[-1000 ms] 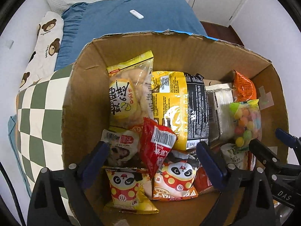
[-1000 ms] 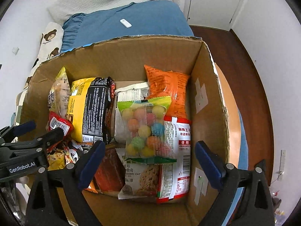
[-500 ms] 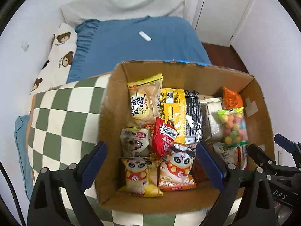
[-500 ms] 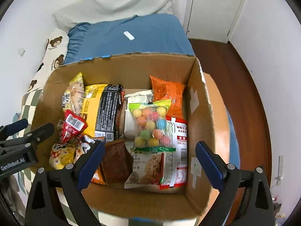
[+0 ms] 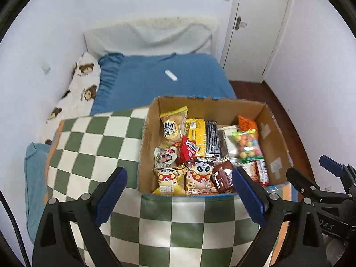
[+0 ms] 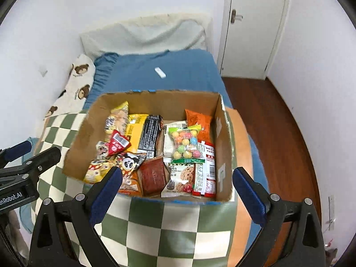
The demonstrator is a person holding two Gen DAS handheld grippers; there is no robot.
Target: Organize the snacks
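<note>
hovering above the snack box [image 5: 276, 133], left tongs [image 5: 178, 191] gape empty while right tongs [image 6: 176, 191] are opening, empty.

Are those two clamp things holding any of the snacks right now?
No. The left tool and the right tool are both empty, jaws wide, the right one's opening; every snack lies in the cardboard box.

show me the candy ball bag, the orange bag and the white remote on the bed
candy ball bag [image 6: 186, 142]: right wrist view, on the clear front over the coloured balls
orange bag [image 6: 200, 122]: right wrist view, on its orange face above the candy
white remote [image 5: 171, 75]: left wrist view, on its middle
</note>
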